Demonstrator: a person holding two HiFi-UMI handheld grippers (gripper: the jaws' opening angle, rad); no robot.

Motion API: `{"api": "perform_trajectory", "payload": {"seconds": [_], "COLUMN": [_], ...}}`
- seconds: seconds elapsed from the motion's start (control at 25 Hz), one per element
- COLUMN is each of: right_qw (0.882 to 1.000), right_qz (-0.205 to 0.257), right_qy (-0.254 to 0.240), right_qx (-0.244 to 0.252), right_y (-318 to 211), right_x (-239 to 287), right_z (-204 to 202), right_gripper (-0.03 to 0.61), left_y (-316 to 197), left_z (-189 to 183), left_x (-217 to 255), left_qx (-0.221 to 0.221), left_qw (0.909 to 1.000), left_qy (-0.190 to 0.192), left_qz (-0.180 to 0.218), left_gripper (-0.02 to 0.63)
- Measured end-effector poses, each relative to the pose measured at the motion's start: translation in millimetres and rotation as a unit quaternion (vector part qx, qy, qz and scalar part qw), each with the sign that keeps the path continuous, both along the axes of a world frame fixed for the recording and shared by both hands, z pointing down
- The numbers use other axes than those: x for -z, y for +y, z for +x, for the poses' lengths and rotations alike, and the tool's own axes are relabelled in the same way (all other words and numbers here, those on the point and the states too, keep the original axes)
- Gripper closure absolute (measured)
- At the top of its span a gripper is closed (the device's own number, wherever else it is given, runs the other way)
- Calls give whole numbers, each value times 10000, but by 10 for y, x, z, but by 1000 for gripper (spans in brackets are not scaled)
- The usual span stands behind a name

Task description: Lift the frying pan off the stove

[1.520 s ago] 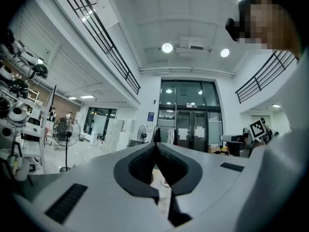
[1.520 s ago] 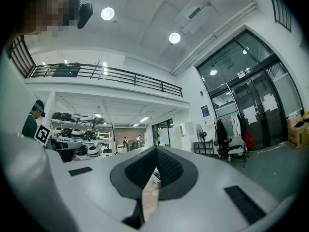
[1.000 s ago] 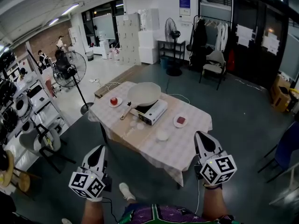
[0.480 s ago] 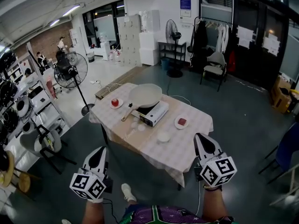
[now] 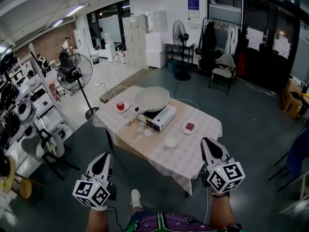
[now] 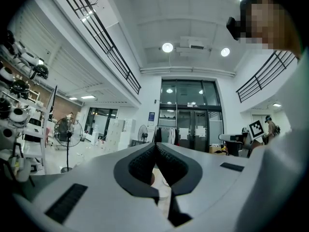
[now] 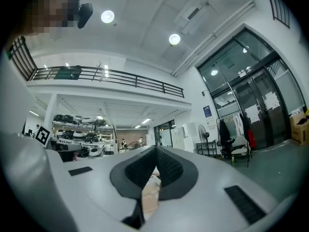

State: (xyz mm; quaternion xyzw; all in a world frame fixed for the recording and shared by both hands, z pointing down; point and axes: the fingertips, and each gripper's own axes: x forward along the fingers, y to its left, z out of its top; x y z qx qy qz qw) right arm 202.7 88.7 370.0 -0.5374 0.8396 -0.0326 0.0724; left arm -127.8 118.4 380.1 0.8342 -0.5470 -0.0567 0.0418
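Jaws of left gripper (image 5: 102,156) and right gripper (image 5: 209,143) closed, empty. Frying pan (image 5: 152,98) sits on stove (image 5: 162,118), mid-surface (image 5: 189,153), well apart from both. Open floor (image 5: 251,129) borders every edge.

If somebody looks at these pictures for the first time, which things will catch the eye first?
First comes the pale frying pan, sitting on the portable stove in the middle of the checked table. Next, low in the head view, are the left gripper and the right gripper, both shut and empty, well short of the table. A big standing fan at the left also draws the eye.
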Motion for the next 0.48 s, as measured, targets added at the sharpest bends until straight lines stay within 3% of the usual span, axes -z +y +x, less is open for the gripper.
{"api": "perform_trajectory", "payload": {"seconds": [0.48], "right_qw": [10000], "right_qz": [37], "right_qy": [84], "right_qx": [-20], "right_y": [-162], "right_x": [39], "right_z": [-53], "right_gripper": [571], "left_y": [-133], "left_z": [-29], "left_x": [-37], "left_qx": [46], "left_qw": [9999], "left_qy": [30], "left_qz": [-85], "left_gripper": [591]}}
